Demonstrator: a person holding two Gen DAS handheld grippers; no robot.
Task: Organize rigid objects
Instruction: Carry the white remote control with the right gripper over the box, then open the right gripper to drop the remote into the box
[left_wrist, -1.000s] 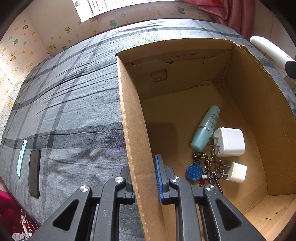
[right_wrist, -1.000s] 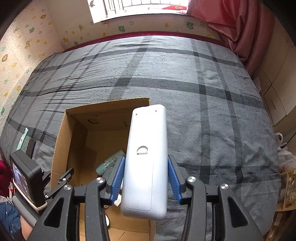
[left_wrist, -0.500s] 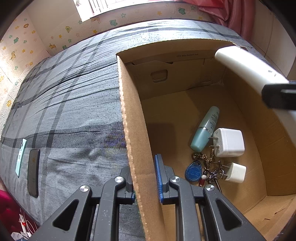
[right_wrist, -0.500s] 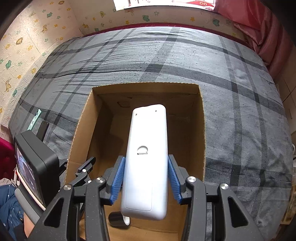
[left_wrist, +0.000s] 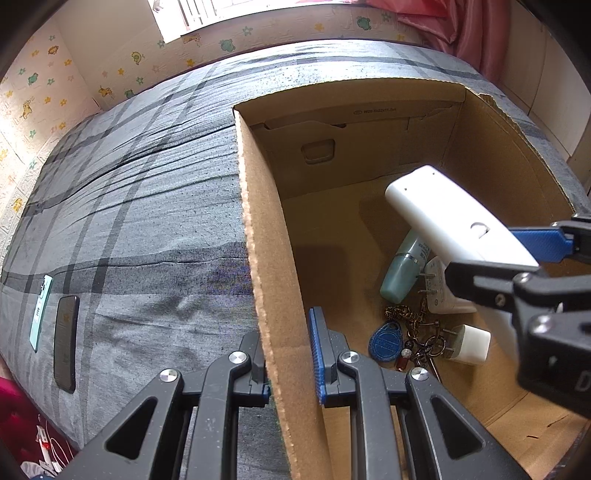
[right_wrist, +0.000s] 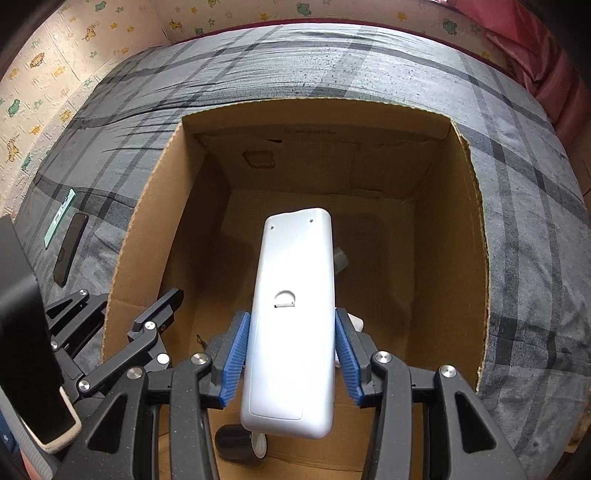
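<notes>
A white remote (right_wrist: 295, 314), back side up, is clamped between the blue pads of my right gripper (right_wrist: 291, 354). It hangs inside the open cardboard box (right_wrist: 469, 221), above the things on the floor. In the left wrist view the remote (left_wrist: 450, 218) and the right gripper (left_wrist: 506, 254) come in from the right, over a teal bottle (left_wrist: 402, 269) and a white charger (left_wrist: 443, 291). My left gripper (left_wrist: 288, 354) is shut on the box's left wall (left_wrist: 258, 221). A blue key fob with keys (left_wrist: 386, 341) and a small white plug (left_wrist: 469, 343) also lie in the box.
The box stands on a bed with a grey plaid cover (left_wrist: 147, 221). A black phone (left_wrist: 66, 343) and a teal phone (left_wrist: 40, 310) lie near the bed's left edge. A black roll (right_wrist: 236, 446) sits at the box's near end. Pink curtains (left_wrist: 480, 33) hang at the far right.
My right gripper has come over the box and sunk into it with the remote. The left gripper has kept its hold on the wall and not moved.
</notes>
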